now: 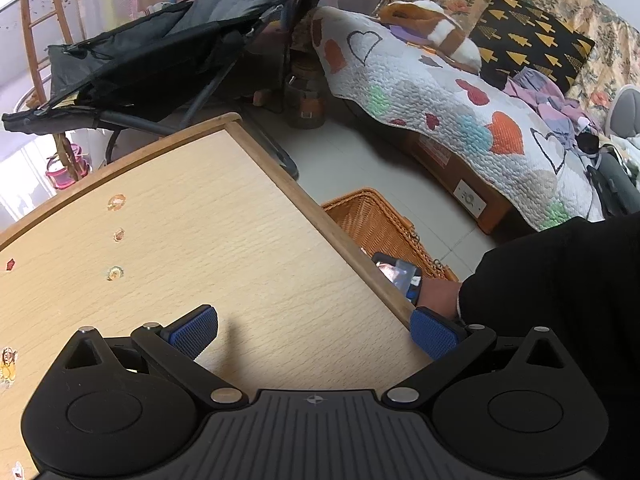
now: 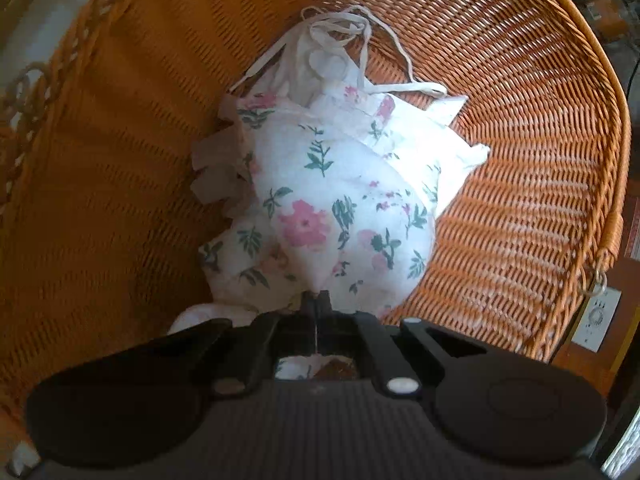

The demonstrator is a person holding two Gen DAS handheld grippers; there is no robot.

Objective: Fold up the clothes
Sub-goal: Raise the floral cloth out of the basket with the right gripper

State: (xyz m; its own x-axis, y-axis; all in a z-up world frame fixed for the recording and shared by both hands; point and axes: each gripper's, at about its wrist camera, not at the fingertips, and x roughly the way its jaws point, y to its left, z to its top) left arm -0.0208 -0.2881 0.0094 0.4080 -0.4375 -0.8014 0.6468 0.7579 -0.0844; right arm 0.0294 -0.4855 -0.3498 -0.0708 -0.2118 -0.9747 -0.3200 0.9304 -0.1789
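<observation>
- Quilted white bed cover [image 1: 440, 92] printed with hearts fills the far right of your left wrist view; a black cushion [image 1: 528, 40] with gold trees lies on it by the floral backrest; a heap of lilac clothes [image 1: 548, 100] sits just beside that cushion.
- Pale wood tabletop [image 1: 180, 240] with a darker raised rim runs under your left claw; a few small stickers dot its left part; a folded dark chair [image 1: 160, 48] stands beyond its far edge.
- Your orange wicker basket [image 2: 520, 160] stands on the floor beside the tabletop's right edge, near the bed; the right wrist view looks steeply down into it.
- Your task garment, a white floral cloth [image 2: 332, 200] with pink blossoms, green leaves and thin white straps, lies crumpled inside the basket on its woven wall and floor.
- Your left claw [image 1: 316, 334] hangs over the tabletop's near corner, its blue pads spread wide with nothing between them; your dark sleeve [image 1: 560, 300] crosses to its right.
- Your right claw [image 2: 318, 298] is pressed together on a pulled-up fold at the near edge of the floral cloth.
</observation>
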